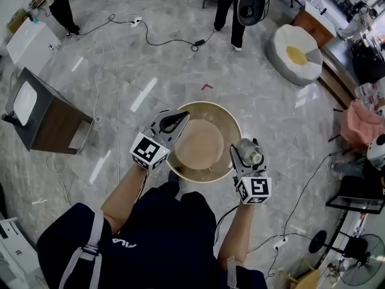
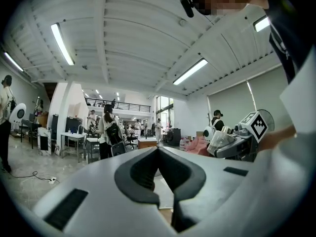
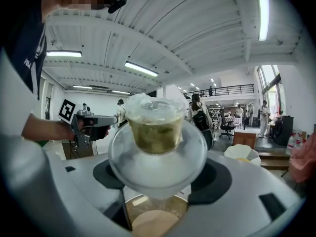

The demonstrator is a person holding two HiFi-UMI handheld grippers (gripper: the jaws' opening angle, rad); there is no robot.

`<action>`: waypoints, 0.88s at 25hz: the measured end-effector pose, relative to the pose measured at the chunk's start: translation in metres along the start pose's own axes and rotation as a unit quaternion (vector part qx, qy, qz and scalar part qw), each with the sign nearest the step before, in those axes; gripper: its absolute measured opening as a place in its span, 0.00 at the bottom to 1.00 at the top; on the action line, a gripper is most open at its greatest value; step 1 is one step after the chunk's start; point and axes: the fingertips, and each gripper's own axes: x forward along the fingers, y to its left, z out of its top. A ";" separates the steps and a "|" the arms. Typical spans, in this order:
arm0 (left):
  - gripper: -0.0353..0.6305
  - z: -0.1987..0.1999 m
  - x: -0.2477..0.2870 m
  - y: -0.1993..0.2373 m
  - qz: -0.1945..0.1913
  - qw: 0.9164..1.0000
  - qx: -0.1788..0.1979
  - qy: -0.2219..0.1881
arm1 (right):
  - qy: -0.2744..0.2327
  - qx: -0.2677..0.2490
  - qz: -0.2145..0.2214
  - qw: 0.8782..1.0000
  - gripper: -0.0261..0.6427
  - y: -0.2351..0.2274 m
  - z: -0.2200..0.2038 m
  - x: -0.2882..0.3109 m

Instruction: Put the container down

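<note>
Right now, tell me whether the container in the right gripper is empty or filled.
Filled: greenish-brown contents show through the clear wall of the container, clamped between the jaws of the right gripper. How full, cannot tell.

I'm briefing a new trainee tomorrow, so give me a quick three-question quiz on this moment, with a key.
1. What is the right gripper holding? A: a clear lidded container with something greenish inside. B: a spoon. C: nothing.
2. True or false: the left gripper has its jaws together with nothing between them.
3. Fill in the blank: in the head view, both grippers are over a round ___.

Key: 1. A. 2. True. 3. table.
</note>
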 end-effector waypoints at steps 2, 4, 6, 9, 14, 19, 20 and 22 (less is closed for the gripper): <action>0.09 -0.007 0.013 0.005 -0.001 1.000 -0.006 0.006 | 0.007 -0.003 -0.002 1.000 0.57 -0.007 -0.003 0.008; 0.09 -0.018 0.023 0.001 -0.007 1.000 -0.013 0.015 | 0.018 -0.003 -0.005 1.000 0.57 -0.013 -0.013 0.012; 0.09 -0.030 0.035 -0.003 -0.014 1.000 -0.011 0.018 | 0.025 -0.009 -0.006 1.000 0.57 -0.021 -0.021 0.019; 0.09 -0.057 0.058 -0.004 -0.023 0.999 -0.007 0.023 | 0.030 -0.015 -0.002 0.999 0.57 -0.036 -0.043 0.040; 0.09 -0.104 0.084 -0.008 -0.023 0.999 -0.007 0.026 | 0.049 -0.016 0.015 0.999 0.57 -0.055 -0.103 0.067; 0.09 -0.149 0.099 -0.001 -0.008 0.999 -0.012 0.031 | 0.066 -0.027 0.033 0.997 0.57 -0.067 -0.166 0.100; 0.09 -0.159 0.101 0.001 -0.005 0.999 -0.017 0.029 | 0.068 -0.028 0.037 0.997 0.57 -0.067 -0.181 0.110; 0.09 -0.184 0.100 0.005 -0.002 0.999 -0.025 0.035 | 0.073 -0.032 0.048 0.996 0.57 -0.064 -0.216 0.127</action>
